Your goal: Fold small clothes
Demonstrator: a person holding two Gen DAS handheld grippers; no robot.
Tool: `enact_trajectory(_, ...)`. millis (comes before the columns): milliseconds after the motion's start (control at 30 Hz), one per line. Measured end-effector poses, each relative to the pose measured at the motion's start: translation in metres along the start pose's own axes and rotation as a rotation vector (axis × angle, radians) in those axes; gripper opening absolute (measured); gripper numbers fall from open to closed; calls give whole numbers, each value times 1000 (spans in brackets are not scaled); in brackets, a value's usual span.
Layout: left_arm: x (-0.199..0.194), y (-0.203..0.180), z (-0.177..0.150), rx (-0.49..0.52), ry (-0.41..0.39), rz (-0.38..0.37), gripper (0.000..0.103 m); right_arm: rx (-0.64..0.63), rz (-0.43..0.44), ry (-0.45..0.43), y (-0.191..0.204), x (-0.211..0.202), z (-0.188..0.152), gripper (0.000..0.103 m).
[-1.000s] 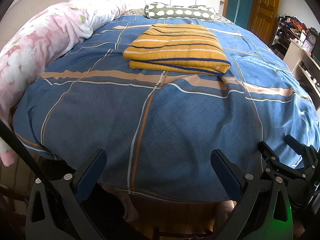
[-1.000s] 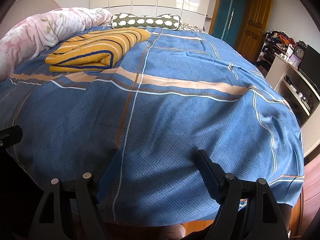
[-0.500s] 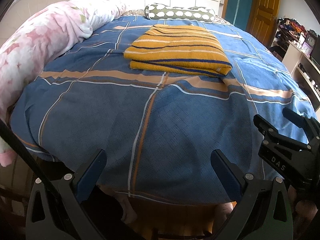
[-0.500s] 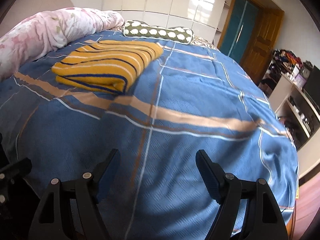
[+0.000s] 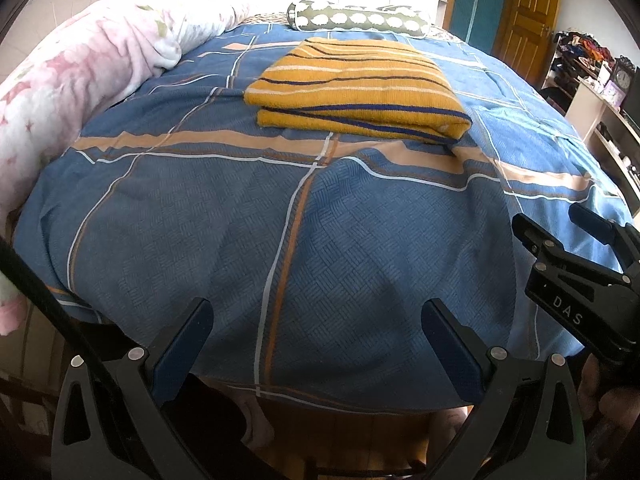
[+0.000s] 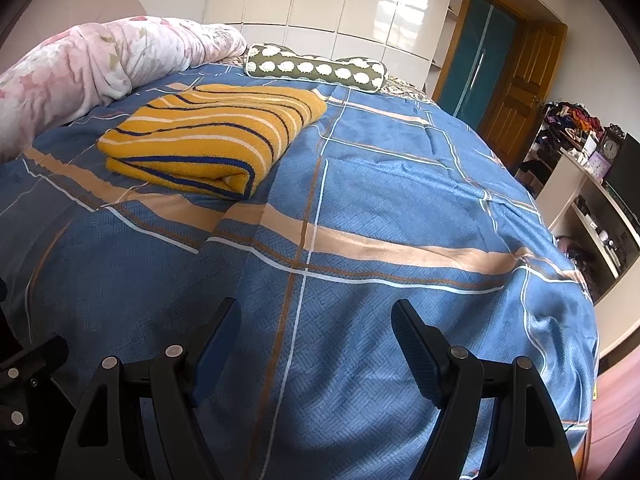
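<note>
The folded yellow striped garment point(image 5: 352, 88) lies flat on the bed point(image 5: 280, 240), well ahead of both claws and touched by neither; from the right claw point(image 6: 316, 344) it sits ahead and off to the left point(image 6: 212, 140). The left claw point(image 5: 316, 344) is released, its fingers spread wide with nothing between them, low over the bed's near edge. The right claw is likewise spread and empty, just to the left claw's right point(image 5: 580, 264). Beyond the garment lies a dotted bolster pillow point(image 5: 360, 20); a pink floral quilt point(image 5: 80, 76) is bunched along the left.
</note>
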State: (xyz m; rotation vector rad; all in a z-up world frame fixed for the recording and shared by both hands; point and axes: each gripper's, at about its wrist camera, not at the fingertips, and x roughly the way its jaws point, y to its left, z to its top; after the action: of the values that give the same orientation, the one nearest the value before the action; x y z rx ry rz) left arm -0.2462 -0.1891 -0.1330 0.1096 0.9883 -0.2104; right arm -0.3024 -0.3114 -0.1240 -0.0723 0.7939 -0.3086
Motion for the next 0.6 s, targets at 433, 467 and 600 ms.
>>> enact_trajectory(433, 1, 1, -2, -6, 9, 0, 103, 10, 6, 6, -1, 1, -1, 82)
enact_trajectory(467, 2, 2, -2, -7, 10, -1, 103, 11, 6, 7, -1, 1, -2, 82)
enact_trajectory(600, 3, 2, -3, -5, 16, -2, 103, 13, 7, 6, -1, 0, -3, 82)
